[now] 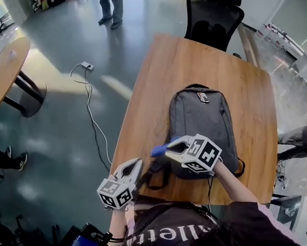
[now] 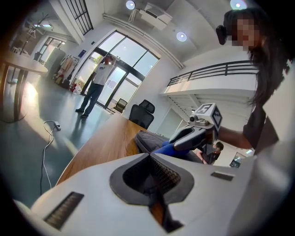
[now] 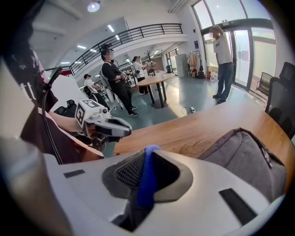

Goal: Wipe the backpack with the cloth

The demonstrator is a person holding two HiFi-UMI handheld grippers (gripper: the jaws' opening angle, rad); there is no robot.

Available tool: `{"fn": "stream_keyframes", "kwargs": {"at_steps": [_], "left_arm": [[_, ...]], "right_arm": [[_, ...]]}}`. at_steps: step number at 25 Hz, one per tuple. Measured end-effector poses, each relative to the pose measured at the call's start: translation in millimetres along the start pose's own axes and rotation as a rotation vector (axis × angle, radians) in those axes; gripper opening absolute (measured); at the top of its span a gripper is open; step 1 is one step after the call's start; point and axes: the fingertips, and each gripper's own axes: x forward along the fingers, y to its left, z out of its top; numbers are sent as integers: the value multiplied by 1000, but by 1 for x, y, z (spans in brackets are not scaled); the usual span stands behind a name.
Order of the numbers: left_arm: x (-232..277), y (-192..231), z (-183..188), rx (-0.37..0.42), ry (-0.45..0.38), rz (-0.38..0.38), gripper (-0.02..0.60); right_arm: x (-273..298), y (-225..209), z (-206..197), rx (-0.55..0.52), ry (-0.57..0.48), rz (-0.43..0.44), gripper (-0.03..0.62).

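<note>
Grey backpack (image 1: pixel 202 126): lies flat on the wooden table (image 1: pixel 161 86), front up. Blue cloth (image 1: pixel 157 151): clamped in your right gripper (image 1: pixel 168 149), at the backpack's lower left corner; contact cannot be told. Your left gripper (image 1: pixel 136 167): jaws together, empty, beyond that same corner. Wiping looks barely begun, with the whole front left. Writing: the backpack's badge (image 1: pixel 203 97) is unreadable.

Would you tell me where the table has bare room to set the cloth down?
Bare wood lies between the backpack and the chair, and in strips either side of the backpack. The near edge is crowded: straps, left gripper, and right gripper holding the cloth.
</note>
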Motion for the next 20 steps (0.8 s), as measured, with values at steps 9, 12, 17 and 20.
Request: {"fn": "stream_keyframes", "kwargs": {"at_steps": [9, 12, 17, 20], "left_arm": [[-8, -27, -9, 31, -5, -9, 2], [-8, -32, -13, 40, 9, -23, 2], [-5, -38, -15, 56, 28, -43, 2], [-3, -43, -14, 68, 36, -54, 2]], "right_arm": [[-14, 72, -33, 200, -139, 26, 61], [-16, 86, -38, 272, -187, 35, 61], [-29, 91, -40, 397, -290, 8, 61], [-43, 78, -45, 494, -370, -46, 61]]}}
